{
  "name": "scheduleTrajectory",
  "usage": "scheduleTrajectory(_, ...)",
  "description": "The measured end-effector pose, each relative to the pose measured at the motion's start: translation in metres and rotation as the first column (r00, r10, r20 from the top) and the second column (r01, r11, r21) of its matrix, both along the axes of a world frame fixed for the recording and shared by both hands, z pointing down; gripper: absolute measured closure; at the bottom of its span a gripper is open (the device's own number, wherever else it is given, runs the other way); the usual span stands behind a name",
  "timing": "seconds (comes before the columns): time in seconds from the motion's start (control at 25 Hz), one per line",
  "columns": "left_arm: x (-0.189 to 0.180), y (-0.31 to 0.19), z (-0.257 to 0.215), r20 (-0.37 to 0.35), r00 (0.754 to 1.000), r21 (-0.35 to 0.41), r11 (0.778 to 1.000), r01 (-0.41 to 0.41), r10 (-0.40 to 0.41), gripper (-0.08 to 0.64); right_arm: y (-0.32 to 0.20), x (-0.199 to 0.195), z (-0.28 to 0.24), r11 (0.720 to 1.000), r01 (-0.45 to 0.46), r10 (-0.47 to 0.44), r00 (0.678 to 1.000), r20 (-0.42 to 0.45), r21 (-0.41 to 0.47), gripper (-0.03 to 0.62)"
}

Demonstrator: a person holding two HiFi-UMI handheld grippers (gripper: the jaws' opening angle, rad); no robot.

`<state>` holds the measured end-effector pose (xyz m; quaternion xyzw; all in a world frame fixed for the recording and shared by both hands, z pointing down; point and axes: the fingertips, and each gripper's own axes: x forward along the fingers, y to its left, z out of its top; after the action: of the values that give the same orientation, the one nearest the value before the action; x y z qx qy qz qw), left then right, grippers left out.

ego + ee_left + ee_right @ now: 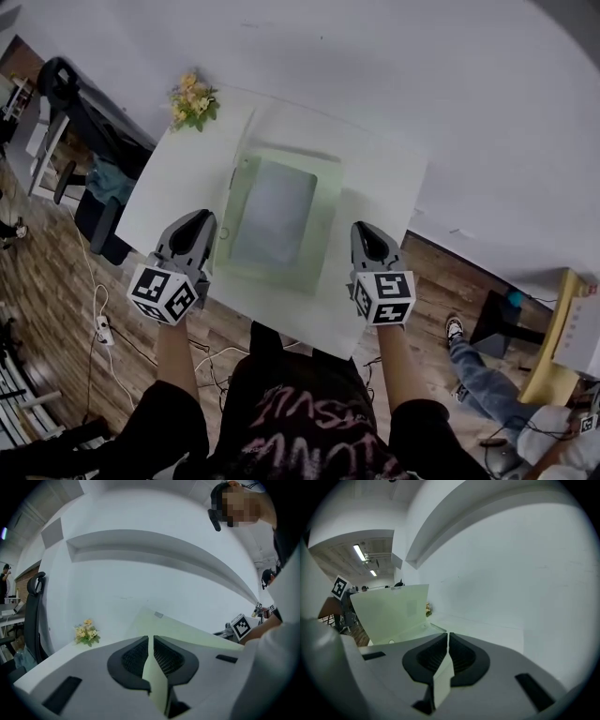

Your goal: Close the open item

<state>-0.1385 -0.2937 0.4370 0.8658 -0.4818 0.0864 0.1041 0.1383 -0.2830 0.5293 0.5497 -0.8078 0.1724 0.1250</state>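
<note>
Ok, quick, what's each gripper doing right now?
Left gripper: closed on an edge of the pale green plastic case.
Right gripper: closed on the case's other side.

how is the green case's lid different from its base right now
On the green case, the lid stands raised and tilted, while the base lies flat on the white table. The lid is a plain panel with a small grey tag near its top edge; the base has a small round fitting near one edge. Both are the same pale green.

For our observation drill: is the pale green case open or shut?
Open: in the right gripper view its lid stands raised, off the base.
</note>
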Motion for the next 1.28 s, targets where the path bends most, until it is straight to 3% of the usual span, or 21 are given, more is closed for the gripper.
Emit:
scheduleTrajectory(0.48, 0.067, 0.01, 0.033, 0.029, 0.999, -0.056, 0.998, -0.029, 0.03, 0.512, 0.009, 0.039, 0.015, 0.998, 0.057, -0.057, 0.998, -0.012, -0.013, 0.565)
scheduleTrajectory(0.76, 0.102, 0.016, 0.062, 0.113, 0.991, -0.095, 0.994, -0.053, 0.064, 0.512, 0.012, 0.058, 0.027, 0.997, 0.072, -0.072, 0.997, -0.013, -0.023, 0.565)
scheduleTrajectory(1.12, 0.129, 0.019, 0.106, 0.101, 0.985, -0.182, 0.976, -0.117, 0.137, 0.512, 0.015, 0.057, 0.055, 0.996, 0.067, -0.067, 0.998, -0.008, -0.056, 0.565)
scheduleTrajectory(1.28, 0.134, 0.018, 0.124, 0.169, 0.968, -0.222, 0.964, -0.145, 0.185, 0.512, 0.015, 0.053, 0.066, 0.996, 0.06, -0.06, 0.998, -0.001, -0.069, 0.565)
